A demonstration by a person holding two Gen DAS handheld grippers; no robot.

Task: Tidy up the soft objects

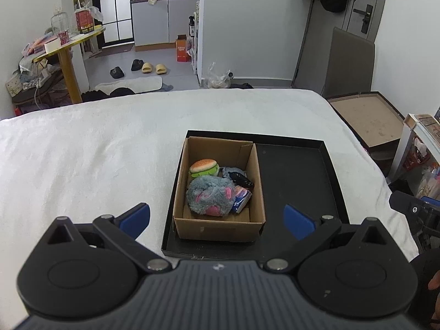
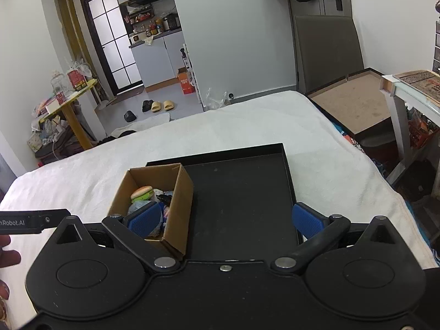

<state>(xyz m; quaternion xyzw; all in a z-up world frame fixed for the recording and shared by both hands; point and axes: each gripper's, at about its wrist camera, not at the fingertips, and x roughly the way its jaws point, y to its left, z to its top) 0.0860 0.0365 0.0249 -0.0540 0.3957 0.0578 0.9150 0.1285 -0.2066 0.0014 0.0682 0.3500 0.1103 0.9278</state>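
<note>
A brown cardboard box (image 1: 192, 225) (image 2: 180, 203) stands in the left part of a shallow black tray (image 1: 297, 170) (image 2: 242, 192) on the white bed. Inside the box lie a grey and pink plush (image 1: 210, 196) (image 2: 137, 206), a burger toy (image 1: 204, 167) (image 2: 142, 192), a black soft item (image 1: 242, 179) and a blue and white packet (image 1: 242, 199). My left gripper (image 1: 217, 221) hovers above the box's near side, open and empty. My right gripper (image 2: 225, 221) hangs above the tray's near edge, open and empty, its left finger in front of the box.
White bedding (image 1: 96, 159) spreads all around the tray. A brown box lid (image 1: 368, 121) sits past the bed's right side. Beyond the bed's far edge are a yellow round table (image 1: 68, 44), slippers (image 1: 154, 68) and a floor mat. The other gripper's body (image 1: 415, 211) shows at right.
</note>
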